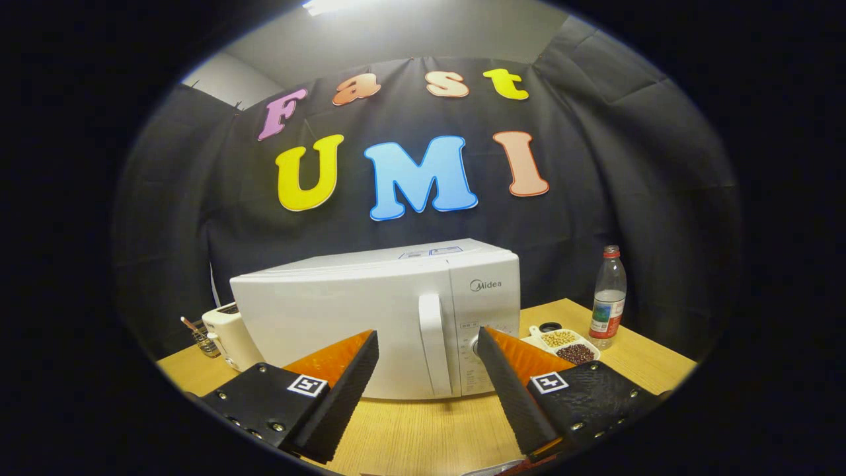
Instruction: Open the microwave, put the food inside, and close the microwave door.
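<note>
Gripper (428,347) jaws spread wide, empty, above wooden surface (429,430). Microwave (377,317) just beyond, door shut, handle (433,344) between the jaws. Food tray (565,345) to its right, beside bottle (608,297).

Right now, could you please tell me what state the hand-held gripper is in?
Hand-held gripper: open, holding nothing; its fingers flank the handle of the closed microwave without touching it.
</note>
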